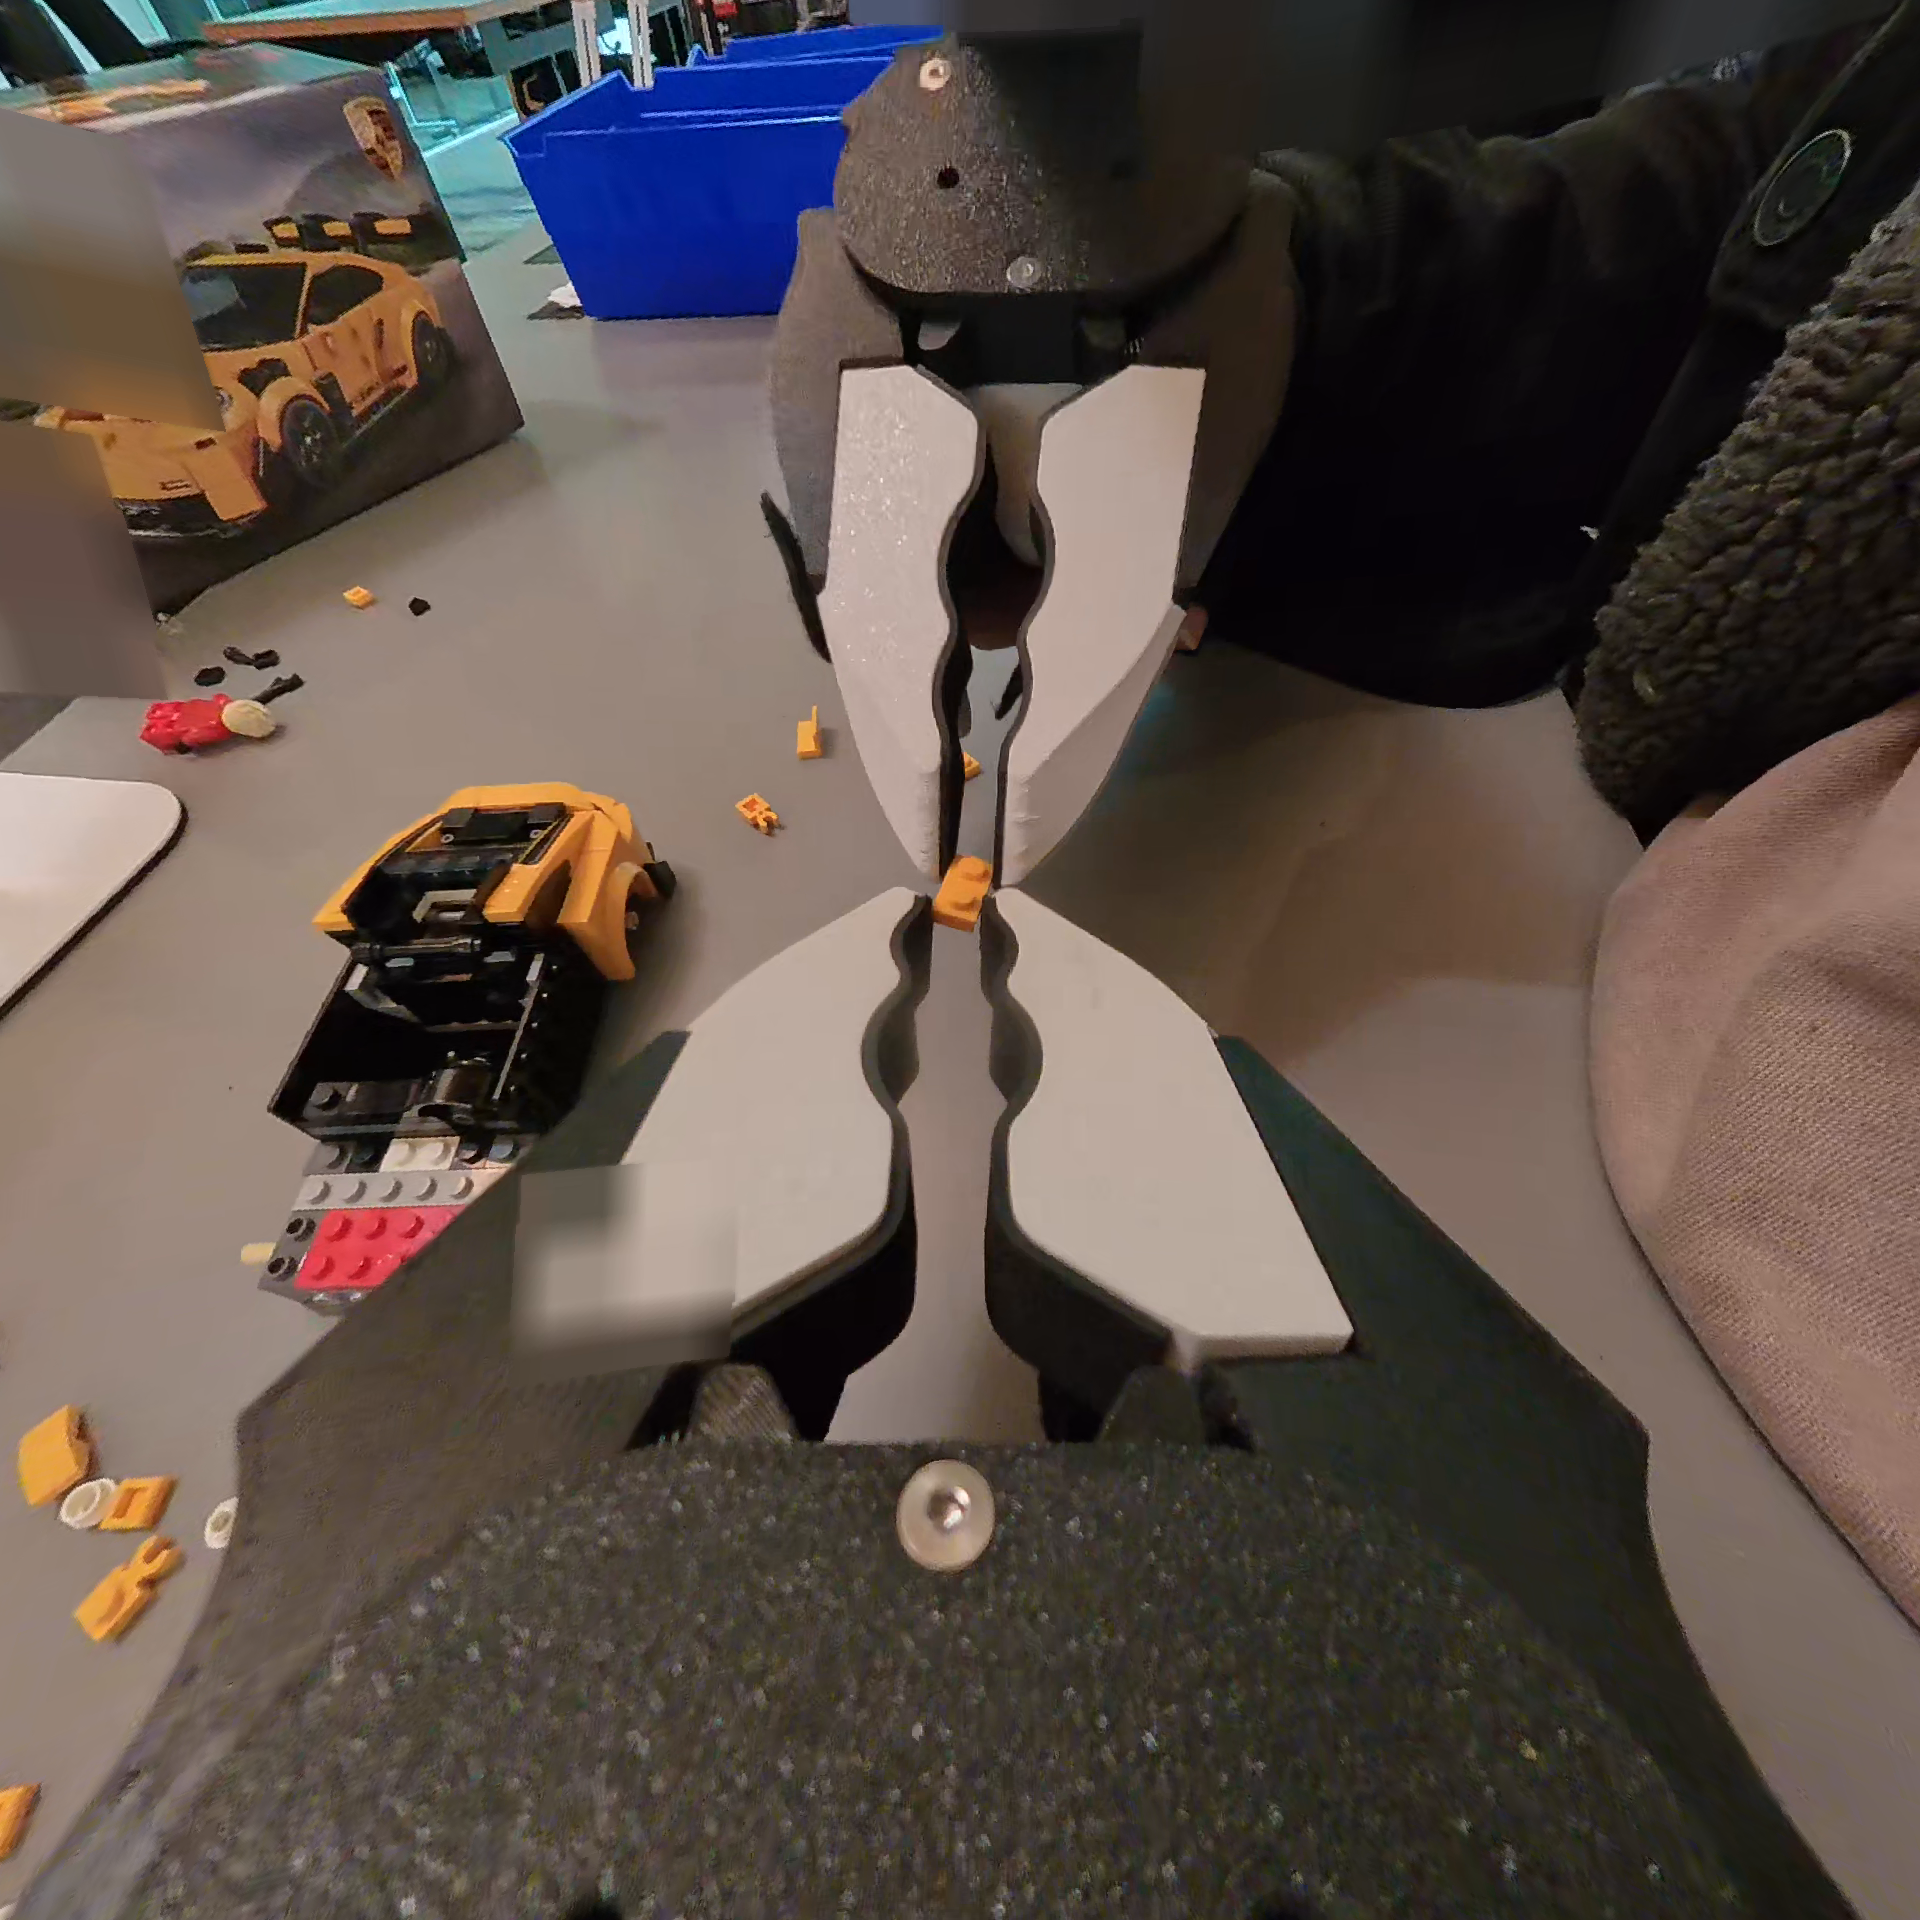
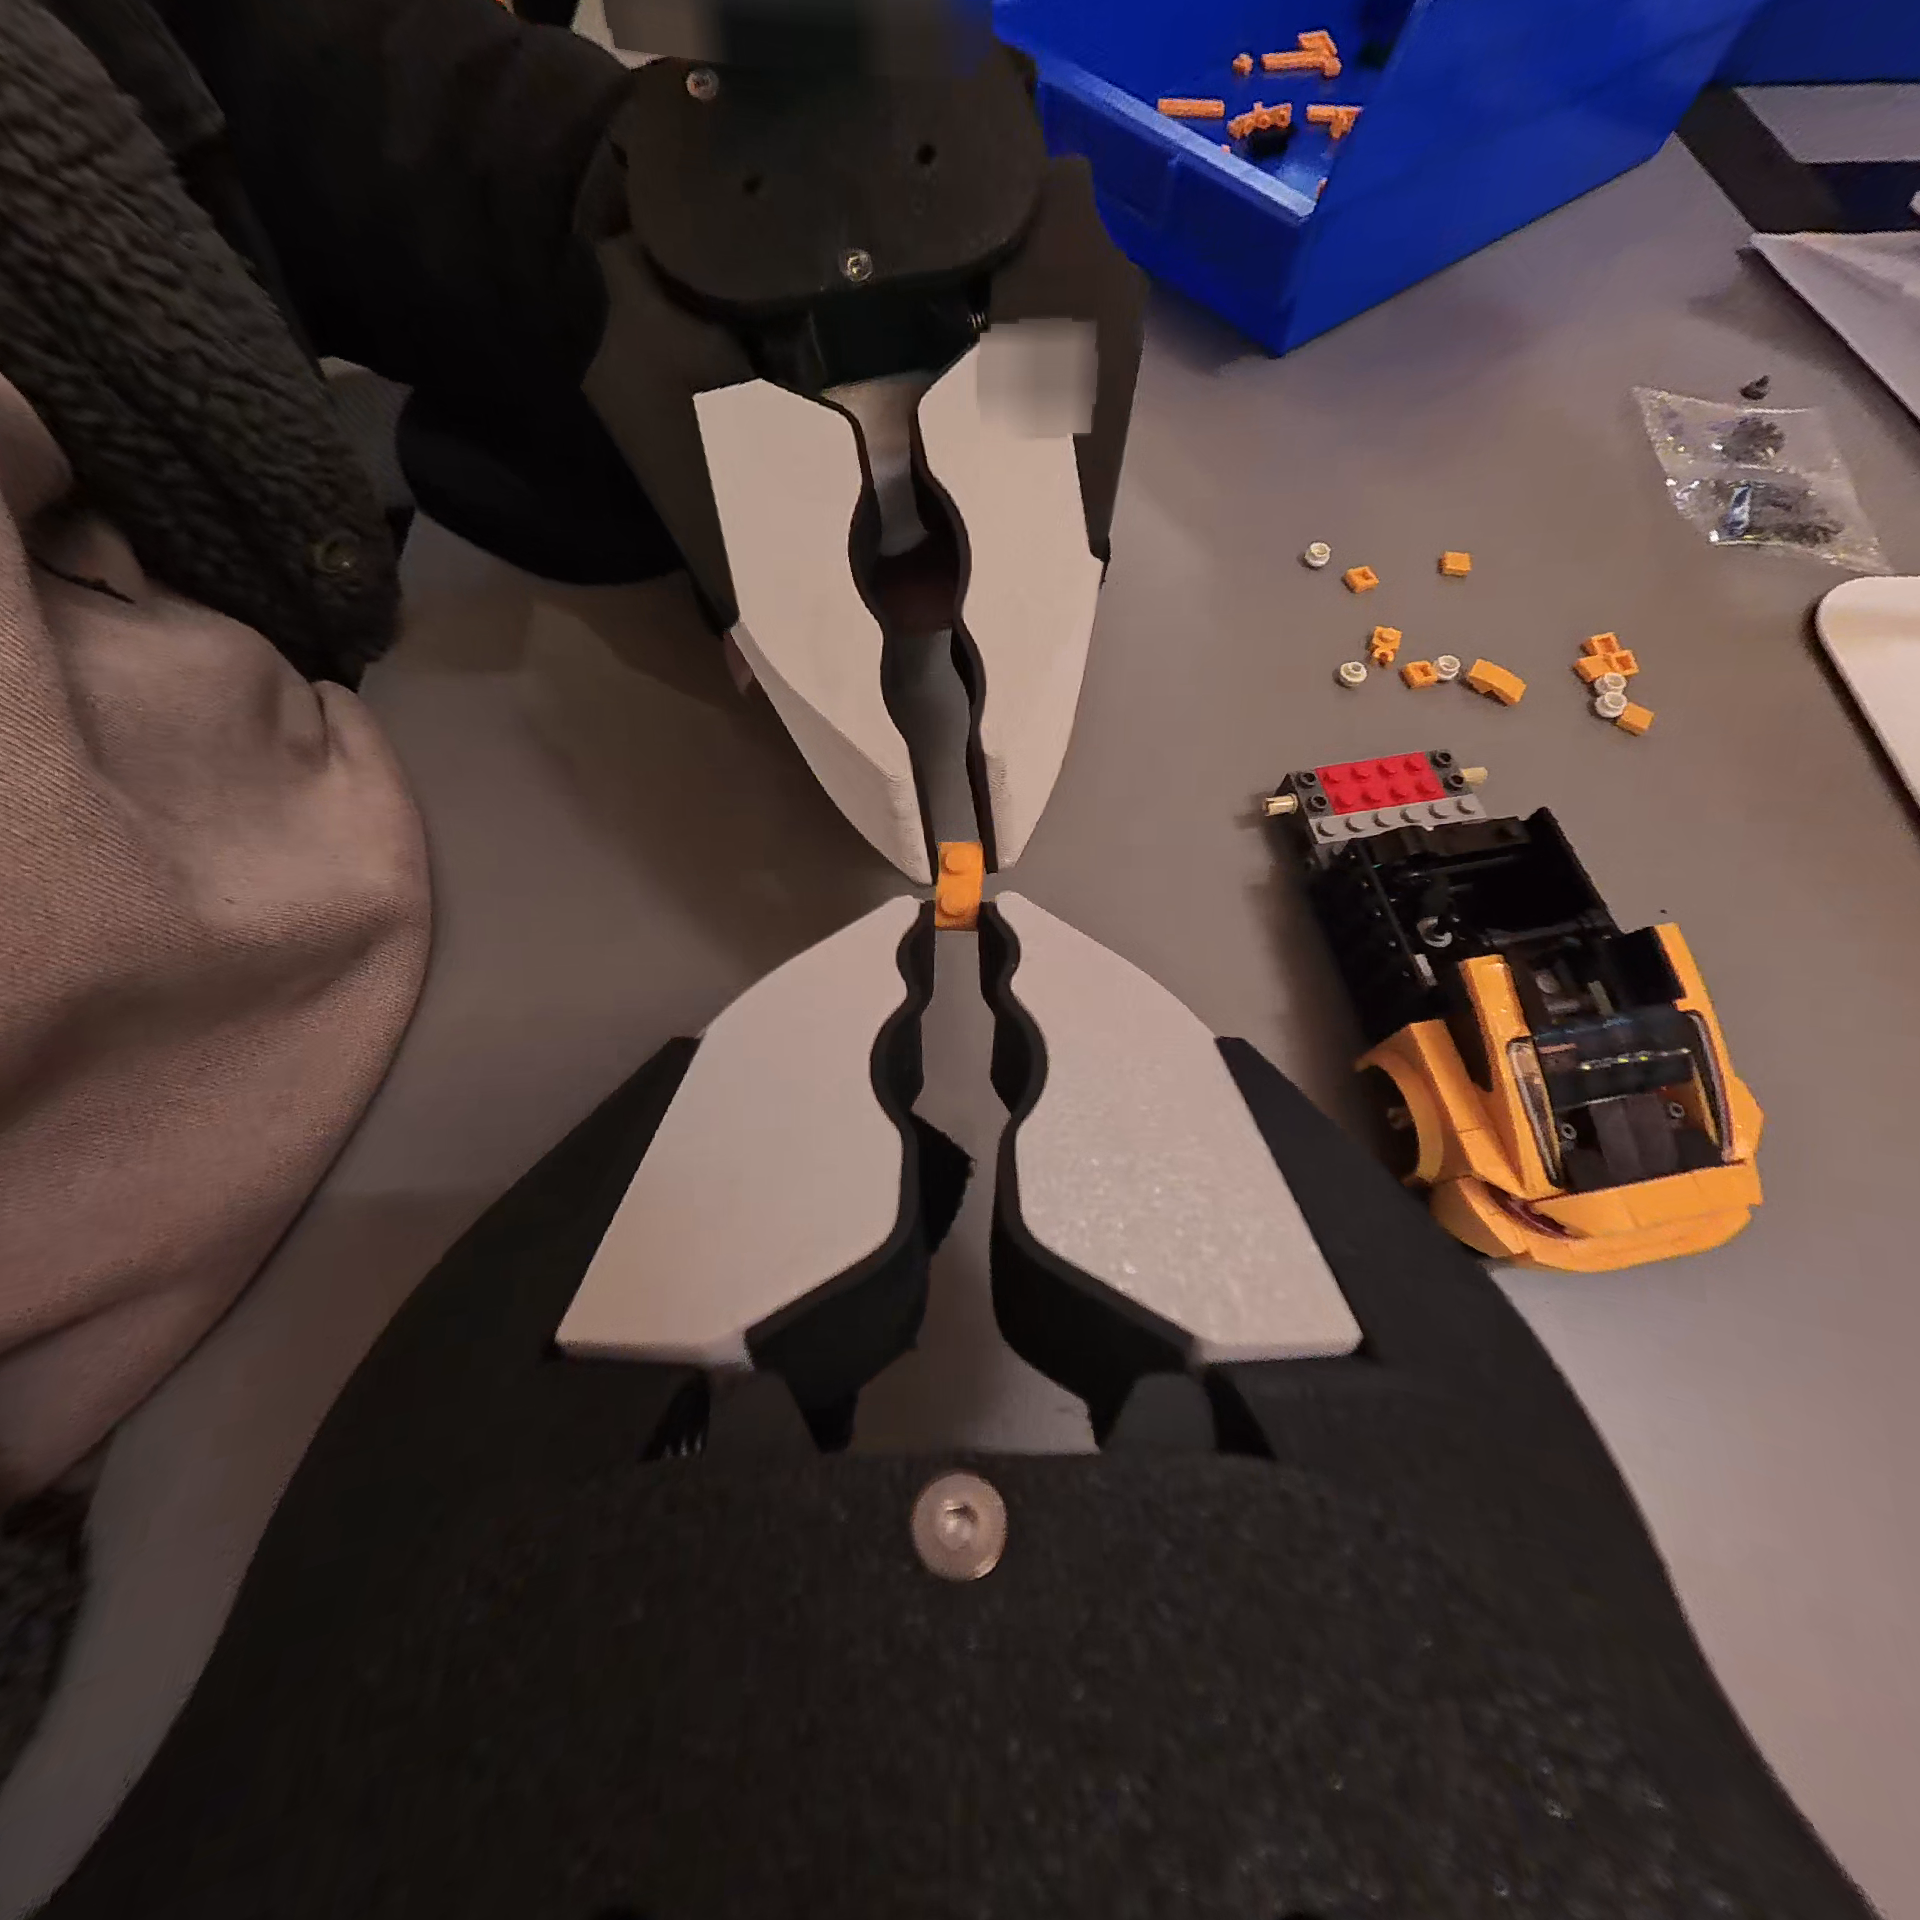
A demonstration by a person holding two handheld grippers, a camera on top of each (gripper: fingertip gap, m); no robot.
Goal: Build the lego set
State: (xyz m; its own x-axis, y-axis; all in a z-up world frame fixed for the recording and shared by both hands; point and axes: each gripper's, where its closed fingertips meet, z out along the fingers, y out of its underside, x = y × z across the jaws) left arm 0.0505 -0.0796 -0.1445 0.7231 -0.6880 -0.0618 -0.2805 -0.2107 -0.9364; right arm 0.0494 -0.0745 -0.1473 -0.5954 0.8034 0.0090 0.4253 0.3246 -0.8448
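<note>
A small orange Lego piece (image 1: 958,894) is held above the grey table between two grippers that meet tip to tip. My left gripper (image 1: 954,912) comes from the bottom of its view and is shut on the near end. My right gripper (image 1: 966,857) comes from the top and is shut on the far end. In the right wrist view the orange piece (image 2: 957,883) sits between my right gripper (image 2: 956,920) below and the left gripper (image 2: 961,857) above. I cannot tell if it is one piece or two joined. The half-built yellow and black car (image 1: 457,997) (image 2: 1538,1039) lies on the table, untouched.
A blue bin (image 1: 675,208) (image 2: 1351,208) with orange parts stands at the back. The set's box (image 1: 312,343) stands far left. Loose orange and white pieces (image 1: 104,1507) (image 2: 1496,665), a red minifigure (image 1: 197,722), a parts bag (image 2: 1756,478) and a white pad (image 1: 73,862) lie around. A person's clothing (image 2: 156,935) borders the table.
</note>
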